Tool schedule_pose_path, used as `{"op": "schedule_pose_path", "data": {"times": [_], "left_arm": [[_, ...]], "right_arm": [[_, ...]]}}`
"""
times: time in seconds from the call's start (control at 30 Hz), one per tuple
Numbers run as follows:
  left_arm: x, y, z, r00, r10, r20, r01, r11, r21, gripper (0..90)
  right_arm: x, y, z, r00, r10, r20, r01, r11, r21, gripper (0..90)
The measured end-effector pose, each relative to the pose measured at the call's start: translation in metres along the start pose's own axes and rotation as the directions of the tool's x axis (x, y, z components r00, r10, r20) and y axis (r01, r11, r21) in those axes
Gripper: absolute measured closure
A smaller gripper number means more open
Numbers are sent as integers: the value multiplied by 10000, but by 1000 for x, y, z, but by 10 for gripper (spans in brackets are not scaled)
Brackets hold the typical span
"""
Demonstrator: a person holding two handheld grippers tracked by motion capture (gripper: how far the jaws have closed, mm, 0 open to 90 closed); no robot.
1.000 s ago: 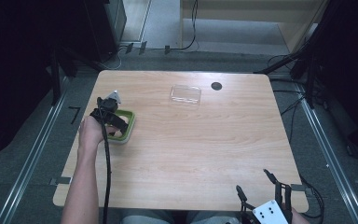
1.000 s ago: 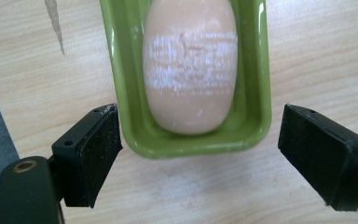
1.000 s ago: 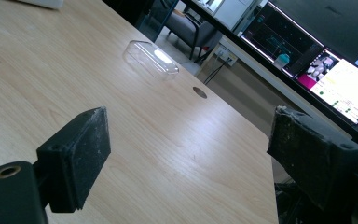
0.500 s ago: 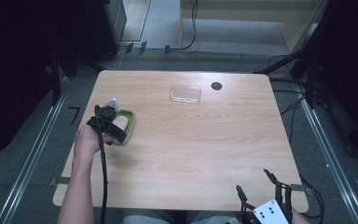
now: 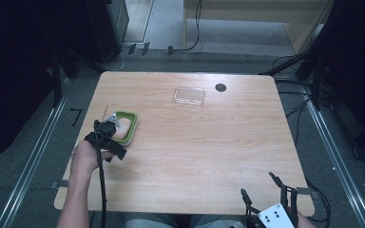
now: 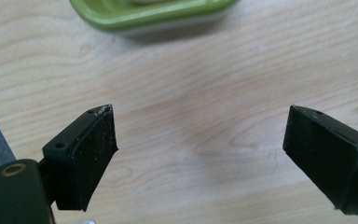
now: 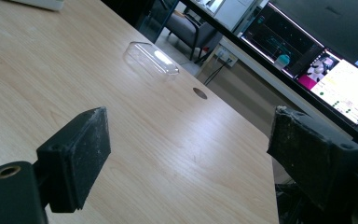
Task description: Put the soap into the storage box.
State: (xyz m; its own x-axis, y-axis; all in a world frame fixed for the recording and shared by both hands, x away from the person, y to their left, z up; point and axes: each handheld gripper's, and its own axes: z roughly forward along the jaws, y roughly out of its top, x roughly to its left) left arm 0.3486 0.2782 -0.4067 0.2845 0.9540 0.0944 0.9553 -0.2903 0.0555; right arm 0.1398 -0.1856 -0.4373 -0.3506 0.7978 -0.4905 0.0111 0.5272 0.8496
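**Left gripper backing off the green tray**

At the table's left edge, the left gripper (image 5: 108, 135) sits just on the near side of the green tray (image 5: 129, 124). Its jaws have just been opening and now stand wide apart with nothing between them; bare wood fills the gap in the left gripper view, and the tray's rim (image 6: 154, 16) lies beyond the tips, apart from both pads. A pale lump (image 5: 121, 133) rests inside the tray; what it is cannot be told from the high view.

Step in hand, as I judge it: a release. The lump looks set down in the tray and the hand is clearing away.

Right gripper (image 5: 265, 197) is parked at the near right corner, jaws spread and empty, pointing across the table toward the clear lid (image 7: 150, 58) near the far edge. Lid lies well apart from the tray.

Next move, likely: fetch the lid and bring it over the tray. That calls for a long reach, a shallow grip on a thin transparent rim, and a level carry.

Hard to read:
- Tray's near side is hidden behind the left gripper in the high view.
- Tray is cut off by the top edge in the left gripper view.
- Lid's outline is faint against the wood.
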Motion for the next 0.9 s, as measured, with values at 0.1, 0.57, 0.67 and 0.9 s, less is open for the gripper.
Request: {"op": "schedule_pose_path", "data": {"times": [0.1,0.57,0.67,0.9], "left_arm": [[-1,-4,2,10000,18,17,-18,10000,25,102],[-5,-26,15,9994,130,310,-137,9997,225,103],[-4,-29,18,9993,42,375,-50,9997,222,103],[0,-29,9,9993,44,361,-33,9995,-300,107]], "right_arm": [[0,0,0,10000,-3,-14,3,10000,-5,132],[0,1,0,10000,-7,-42,6,10000,-39,132],[1,1,0,10000,3,-50,-4,10000,-44,132],[2,2,3,9999,-10,-114,9,10000,-66,132]]}}
